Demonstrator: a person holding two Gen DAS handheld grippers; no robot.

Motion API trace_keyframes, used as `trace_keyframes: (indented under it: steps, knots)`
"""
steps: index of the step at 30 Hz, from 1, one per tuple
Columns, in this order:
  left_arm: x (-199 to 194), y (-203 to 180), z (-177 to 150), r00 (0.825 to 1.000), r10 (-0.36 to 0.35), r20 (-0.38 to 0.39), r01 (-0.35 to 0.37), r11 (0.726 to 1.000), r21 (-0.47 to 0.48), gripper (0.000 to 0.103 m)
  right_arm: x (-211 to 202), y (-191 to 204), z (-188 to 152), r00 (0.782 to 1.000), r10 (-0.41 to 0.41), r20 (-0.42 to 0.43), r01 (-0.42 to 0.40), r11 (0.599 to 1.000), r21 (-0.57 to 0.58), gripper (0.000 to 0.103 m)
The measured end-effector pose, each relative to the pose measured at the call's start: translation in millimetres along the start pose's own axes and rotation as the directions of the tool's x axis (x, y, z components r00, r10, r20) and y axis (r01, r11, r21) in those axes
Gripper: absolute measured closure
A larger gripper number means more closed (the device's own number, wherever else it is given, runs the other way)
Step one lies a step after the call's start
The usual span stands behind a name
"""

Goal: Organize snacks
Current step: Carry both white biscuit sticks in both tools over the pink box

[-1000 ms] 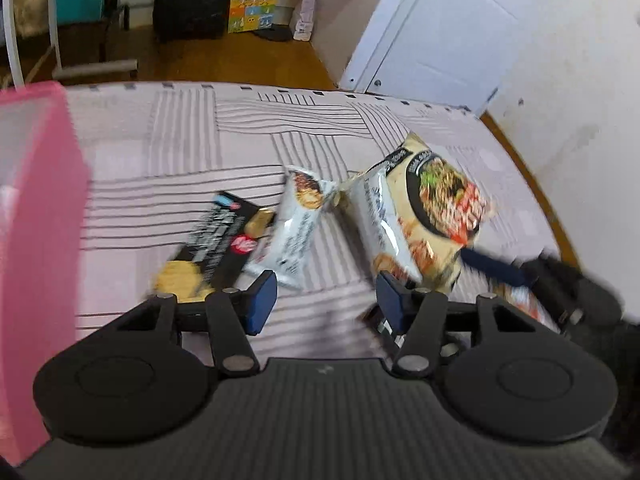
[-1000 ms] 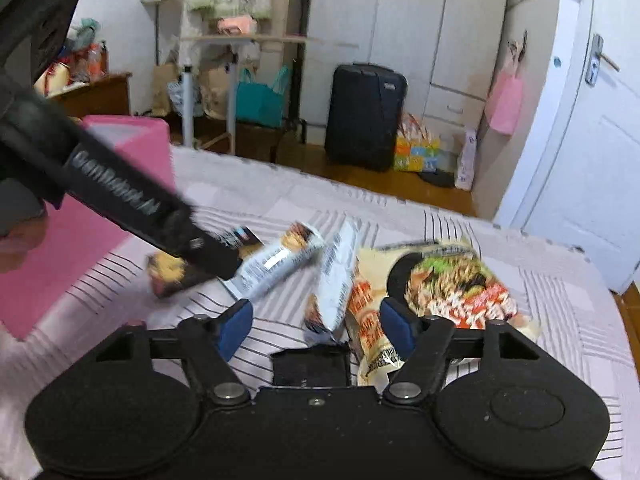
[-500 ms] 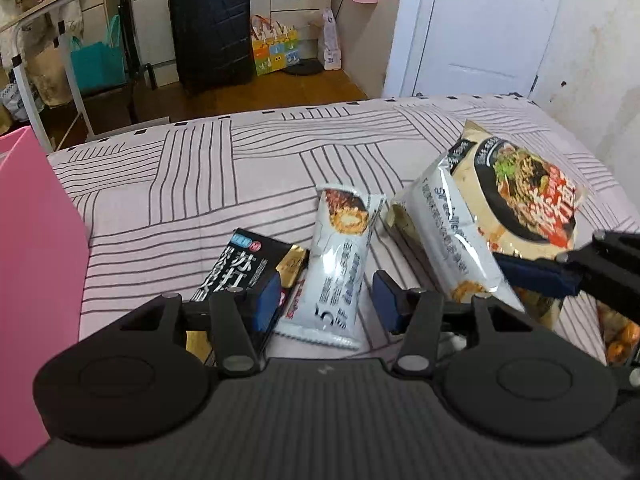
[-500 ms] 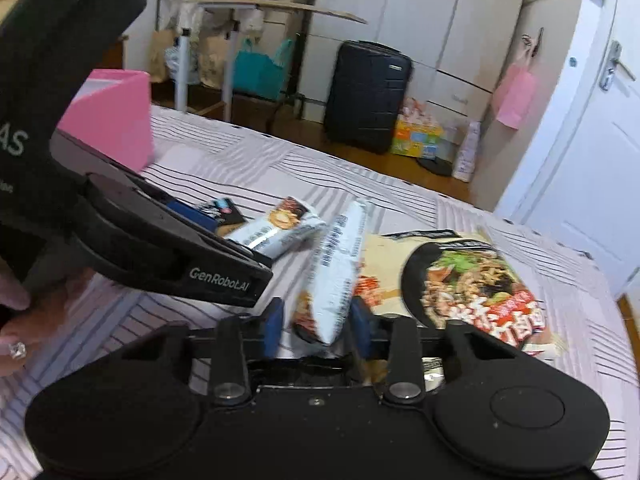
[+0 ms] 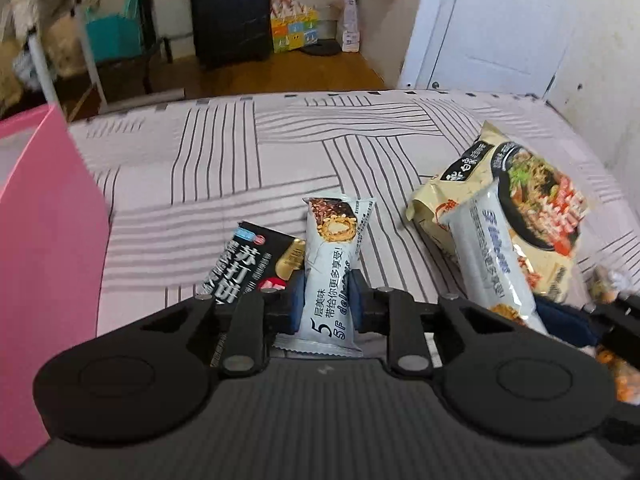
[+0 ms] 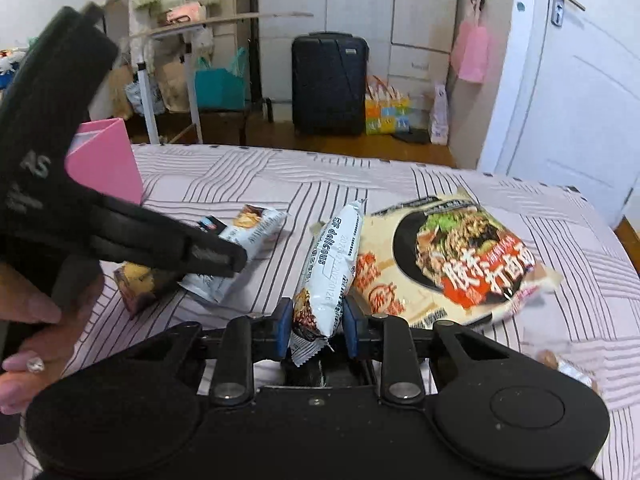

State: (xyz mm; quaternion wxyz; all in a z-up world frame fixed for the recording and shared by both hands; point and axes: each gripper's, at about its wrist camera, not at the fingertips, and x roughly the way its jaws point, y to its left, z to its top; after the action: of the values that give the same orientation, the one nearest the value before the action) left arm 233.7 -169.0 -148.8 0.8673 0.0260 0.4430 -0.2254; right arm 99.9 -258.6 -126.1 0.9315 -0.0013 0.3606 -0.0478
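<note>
While clamped: left gripper (image 5: 323, 306) fingers pinch a white wafer bar (image 5: 330, 272).
Right gripper (image 6: 313, 326): fingers grip second wafer bar (image 6: 326, 276).
Pink bin (image 5: 44, 240): contents unseen.

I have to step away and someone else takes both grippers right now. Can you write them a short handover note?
Left tongs: shut on a white wafer bar.
Right tongs: shut on a second white wafer bar, which leans against the noodle packet.
Beside the first bar lies a black cracker pack; the pink bin stands at the left.
Done: both bars gripped, though whether they are off the striped bedcover is unclear.
Left: nothing seen in the bin; probably both bars go there, then the crackers and noodles.
</note>
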Motion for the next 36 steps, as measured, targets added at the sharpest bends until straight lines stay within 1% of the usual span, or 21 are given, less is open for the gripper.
trace_keyframes:
  steps: [3,7,11,14,17,20,23,25,29,32,34,36]
  knots:
    - [-9.5,10.4,-2.0,0.998,-0.063,-0.027,0.062,0.996,-0.062,0.081,-6.8,1.2,1.1,0.999,0.037,-0.007,-0.037,0.999,0.035,0.073]
    - [-21.0,16.8,-7.0,0.993,-0.109,-0.047,0.104,0.990,-0.097,0.081,-11.2,9.6,0.8,0.999,0.033,-0.040,-0.032,0.999,0.032,0.073]
    - [-37.3,17.4,-11.6,0.991,-0.120,-0.053,0.115,0.989,-0.089,0.081,-16.7,13.8,-0.5,0.997,0.032,-0.076,-0.026,0.997,0.072,0.073]
    - [-48.9,16.5,-16.5,0.988,-0.118,-0.095,0.112,0.991,-0.072,0.081,-22.9,15.5,-1.4,0.993,0.052,-0.104,-0.041,0.993,0.107,0.073]
    - [-57.5,14.9,-18.5,0.983,-0.129,-0.133,0.123,0.991,-0.053,0.081,-31.2,19.2,-3.0,0.990,0.067,-0.123,-0.052,0.991,0.124,0.073]
    - [-68.0,15.2,-17.5,0.975,-0.149,-0.164,0.143,0.988,-0.051,0.081,-40.5,23.5,-2.7,0.986,0.060,-0.153,-0.039,0.990,0.135,0.073]
    - [-81.9,15.5,-17.6,0.972,-0.163,-0.171,0.158,0.987,-0.044,0.081,-52.0,28.3,-2.1,0.982,0.068,-0.177,-0.047,0.992,0.119,0.073]
    - [-91.0,18.2,-18.6,0.966,-0.173,-0.193,0.166,0.985,-0.055,0.081,-61.8,32.0,-2.4,0.980,0.078,-0.184,-0.061,0.993,0.100,0.073]
    - [-115.0,25.5,-23.1,0.964,-0.181,-0.194,0.177,0.984,-0.037,0.081,-82.7,37.2,-1.1,0.971,0.106,-0.213,-0.091,0.993,0.082,0.073]
    - [-129.3,36.2,-26.7,0.954,-0.211,-0.211,0.203,0.977,-0.061,0.081,-101.1,42.6,3.2,0.967,0.133,-0.218,-0.122,0.991,0.062,0.073]
    - [-140.7,43.8,-29.9,0.952,-0.221,-0.213,0.211,0.975,-0.072,0.081,-114.7,49.2,6.3,0.964,0.149,-0.219,-0.144,0.989,0.041,0.073]
    - [-151.7,51.2,-32.4,0.948,-0.235,-0.212,0.222,0.971,-0.083,0.081,-126.6,59.2,8.3,0.966,0.146,-0.213,-0.151,0.989,-0.009,0.073]
